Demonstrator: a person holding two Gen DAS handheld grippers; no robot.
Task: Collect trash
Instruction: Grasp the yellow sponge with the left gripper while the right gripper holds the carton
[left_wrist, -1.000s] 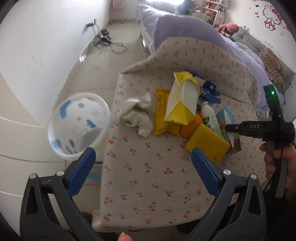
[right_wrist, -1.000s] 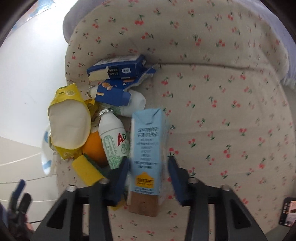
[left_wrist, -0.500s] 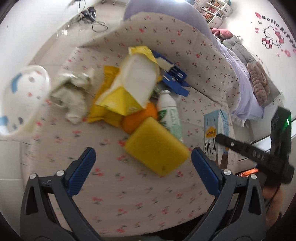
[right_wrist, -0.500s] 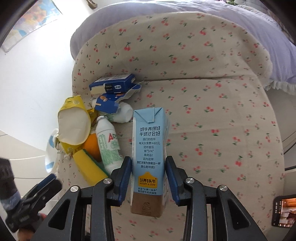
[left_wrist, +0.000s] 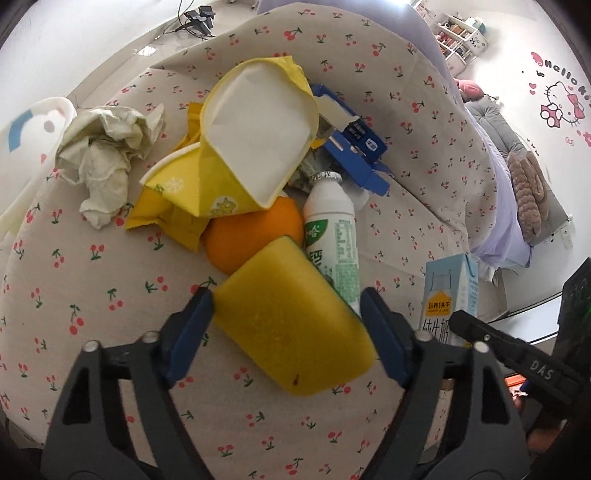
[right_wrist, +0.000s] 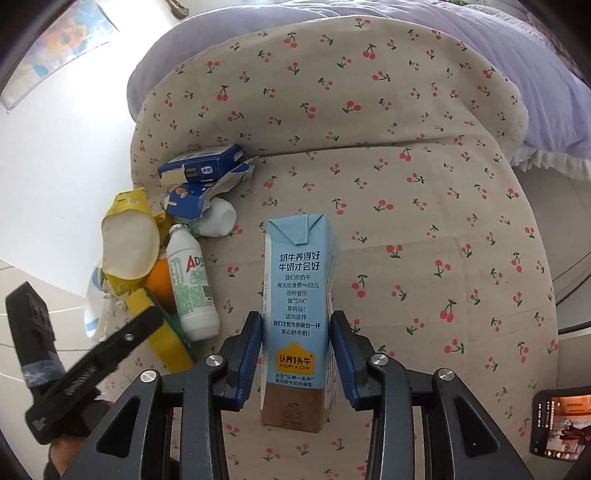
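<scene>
I am closing the left tongs (left_wrist: 286, 312), wide a second ago, around the yellow sponge (left_wrist: 291, 332) at lower centre, while the right tongs (right_wrist: 295, 354) are clamping the lifted milk carton (right_wrist: 297, 317).

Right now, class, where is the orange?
In the left wrist view, the orange sits mid-pile on the cherry cloth, touching the yellow sponge, left of the white bottle.

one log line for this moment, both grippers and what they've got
left gripper: closing around sponge, contact unclear | right gripper: shut on milk carton, upright | pile: bottle, orange, tissue
</scene>
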